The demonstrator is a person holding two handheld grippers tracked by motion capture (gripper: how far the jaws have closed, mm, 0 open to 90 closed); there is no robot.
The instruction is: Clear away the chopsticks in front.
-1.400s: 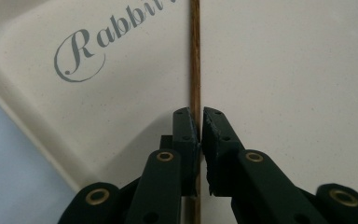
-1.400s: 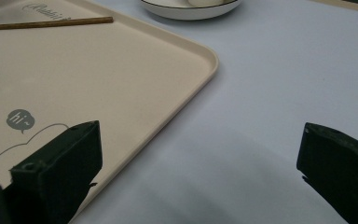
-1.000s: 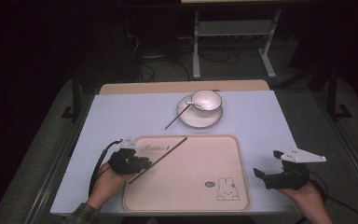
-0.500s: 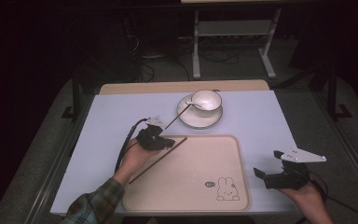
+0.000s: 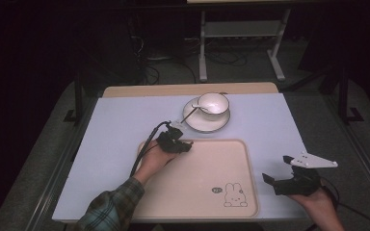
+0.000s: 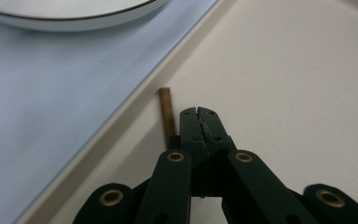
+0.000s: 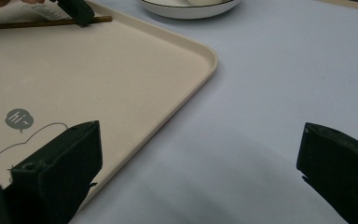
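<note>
A thin brown chopstick [image 7: 32,23] lies across the far left part of the beige tray [image 5: 212,163]. My left gripper [image 5: 187,144] is shut and rests low over the stick's far end, by the tray's far rim. In the left gripper view the stick's tip [image 6: 166,109] shows just left of the closed jaws and runs under them; nothing sits in the seam between the tips. My right gripper [image 5: 275,169] hovers off the tray's right edge, near the table's front, with its jaws wide apart [image 7: 196,172] and nothing between them.
Behind the tray stands a white saucer [image 5: 207,124] with a white cup [image 5: 213,102] and a spoon [image 5: 190,114] on it. A rabbit drawing [image 5: 233,195] marks the tray's near right corner. The pale blue table surface [image 5: 120,125] surrounds the tray.
My left gripper has travelled forward and to the right along the chopstick, from its near part to its far end by the tray rim. The right gripper has stayed put.
</note>
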